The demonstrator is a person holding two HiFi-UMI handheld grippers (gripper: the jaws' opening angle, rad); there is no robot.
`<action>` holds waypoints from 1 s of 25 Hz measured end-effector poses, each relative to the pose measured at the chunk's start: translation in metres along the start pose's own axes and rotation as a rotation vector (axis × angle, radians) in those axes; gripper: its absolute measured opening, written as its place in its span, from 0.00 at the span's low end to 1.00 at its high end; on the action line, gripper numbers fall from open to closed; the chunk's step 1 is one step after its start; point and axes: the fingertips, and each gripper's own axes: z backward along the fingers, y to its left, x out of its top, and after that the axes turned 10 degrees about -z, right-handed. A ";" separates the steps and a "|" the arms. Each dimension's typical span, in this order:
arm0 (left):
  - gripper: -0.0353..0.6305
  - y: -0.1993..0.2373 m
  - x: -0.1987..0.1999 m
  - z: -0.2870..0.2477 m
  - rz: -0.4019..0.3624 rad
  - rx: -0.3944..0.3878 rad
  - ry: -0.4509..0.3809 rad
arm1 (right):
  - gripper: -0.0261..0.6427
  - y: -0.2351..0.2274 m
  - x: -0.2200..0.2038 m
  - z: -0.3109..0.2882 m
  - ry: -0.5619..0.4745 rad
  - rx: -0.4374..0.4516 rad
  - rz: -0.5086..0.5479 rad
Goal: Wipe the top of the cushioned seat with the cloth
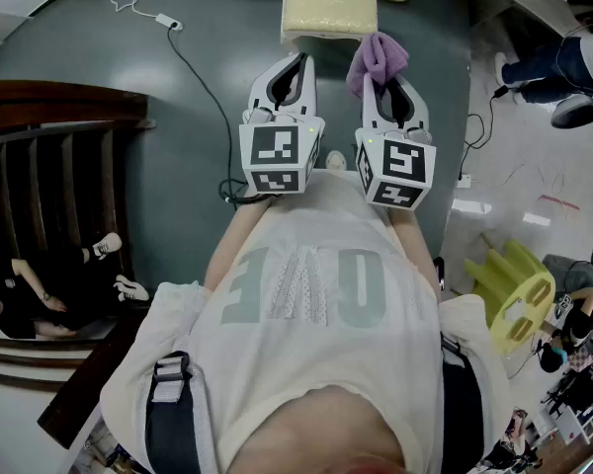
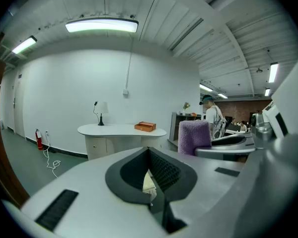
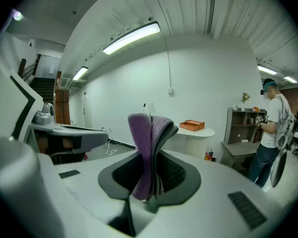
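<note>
The cushioned seat (image 1: 328, 10), a low stool with a cream pad, stands on the floor ahead of both grippers. A folded purple cloth (image 1: 378, 59) sticks up out of my right gripper (image 1: 387, 79), whose jaws are shut on it. In the right gripper view the cloth (image 3: 148, 143) rises between the black pads of that gripper (image 3: 150, 175). My left gripper (image 1: 297, 60) is held beside it, level with it, shut and holding nothing. Its own view shows the left gripper (image 2: 150, 170) with a cream sliver past the pads, and the cloth (image 2: 193, 137) to the right.
A dark wooden slatted piece (image 1: 49, 166) stands at the left, with a seated person (image 1: 40, 299) below it. A cable (image 1: 203, 77) runs over the green floor. A yellow-green plastic stool (image 1: 514, 289) lies at the right. A white desk (image 2: 121, 130) and a standing person (image 3: 270, 128) are farther off.
</note>
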 end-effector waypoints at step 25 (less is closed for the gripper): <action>0.06 0.067 -0.006 -0.015 0.041 -0.012 -0.017 | 0.17 0.040 0.001 -0.038 0.015 -0.008 0.002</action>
